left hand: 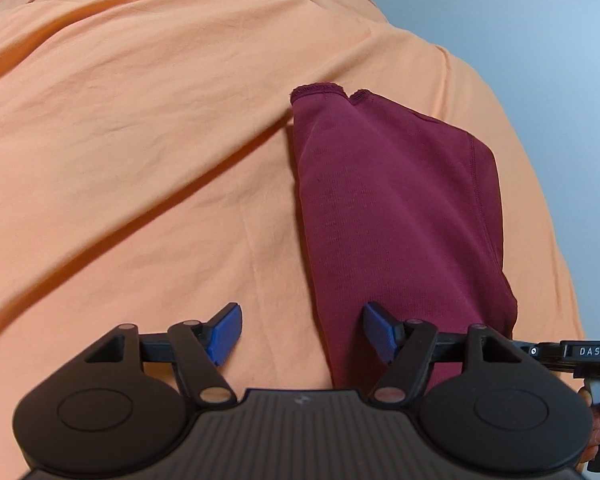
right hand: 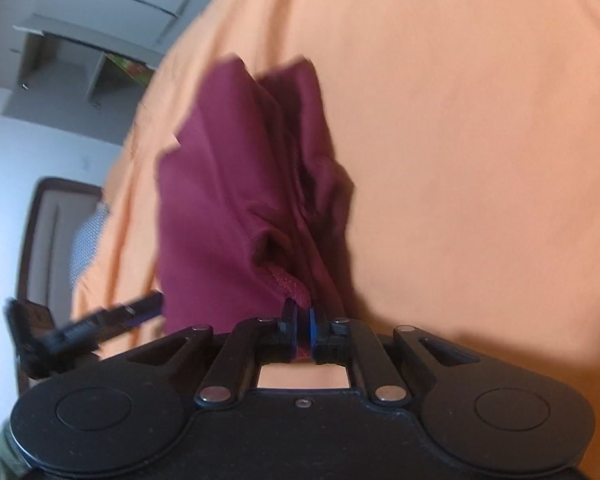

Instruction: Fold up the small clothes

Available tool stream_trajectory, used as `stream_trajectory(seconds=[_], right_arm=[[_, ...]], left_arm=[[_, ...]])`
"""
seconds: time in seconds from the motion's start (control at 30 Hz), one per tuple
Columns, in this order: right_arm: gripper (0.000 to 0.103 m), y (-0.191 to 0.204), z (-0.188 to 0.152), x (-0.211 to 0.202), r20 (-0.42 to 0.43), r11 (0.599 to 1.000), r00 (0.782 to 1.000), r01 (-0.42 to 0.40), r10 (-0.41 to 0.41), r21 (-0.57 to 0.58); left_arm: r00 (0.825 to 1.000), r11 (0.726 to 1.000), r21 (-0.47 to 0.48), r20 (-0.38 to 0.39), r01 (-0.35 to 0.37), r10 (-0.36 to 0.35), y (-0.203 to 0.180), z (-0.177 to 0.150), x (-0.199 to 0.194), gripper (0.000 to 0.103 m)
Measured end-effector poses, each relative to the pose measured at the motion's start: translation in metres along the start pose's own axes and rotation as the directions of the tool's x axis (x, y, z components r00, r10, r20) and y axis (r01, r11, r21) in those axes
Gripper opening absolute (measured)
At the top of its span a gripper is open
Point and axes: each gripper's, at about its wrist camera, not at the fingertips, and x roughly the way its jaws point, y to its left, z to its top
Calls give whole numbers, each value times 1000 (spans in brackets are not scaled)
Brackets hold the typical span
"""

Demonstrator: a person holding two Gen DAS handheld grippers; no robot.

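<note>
The right gripper [right hand: 303, 322] has its jaws pressed together on a pinch of the maroon garment [right hand: 236, 184], gripping a stitched edge at the near end. The left gripper [left hand: 302, 334] stands spread, its blue pads [left hand: 227, 332] apart and pressing on nothing; the garment's near end lies partly between them, one pad over the orange sheet [left hand: 120, 140] and the other over the cloth.

The garment lies on the sheet as a long, narrow, already doubled strip, running away from both grippers, close to the sheet's edge in the left wrist view.

Likely trouble from here:
- The right grip looks shallow and may have caught only one layer; a pull could then peel the layers apart and undo the fold.
- Only one end is held, so lifting could drag the strip askew or bunch it, as the puckering near the right jaws suggests.
- If the left jaws close low, they could pinch the sheet along with the cloth.
- The right wrist view is blurred, so how many layers are caught cannot be told.

Count: two grippers, one maroon garment, one orange sheet, and one cabinet [right hand: 100, 20] in the background.
</note>
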Motion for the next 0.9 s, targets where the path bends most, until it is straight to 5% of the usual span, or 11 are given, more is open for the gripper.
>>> stream_trajectory(seconds=[0.13,0.27,0.43,0.63,0.77,0.83,0.9], right_arm=[[9,8,3,0,4,1000,1000,16,-16,-22],[29,15,6,-6,14,998,999,39,-38,-58],[30,31,12,-25,107,989,993,65,-51,-131],[31,72,23,-27,172,959,984,5,46,-284],[34,76,32,-11,107,953,981,-126,160,-275],[35,63,35,0,62,963,982,-160,177,-218],[2,36,34,14,28,983,998,-42,48,-181]], left_arm=[[1000,1000,-3,-4,-6,6,1,0,0,73],[1000,1000,-4,-2,-9,9,1,0,0,73],[999,1000,-6,42,0,0,-4,2,-11,73],[974,986,45,155,160,-165,-26,7,-41,74],[968,964,121,53,238,-246,-43,-5,-25,74],[977,960,183,-49,214,-209,-50,-22,-6,74],[989,957,263,-111,126,-100,-55,-42,10,74]])
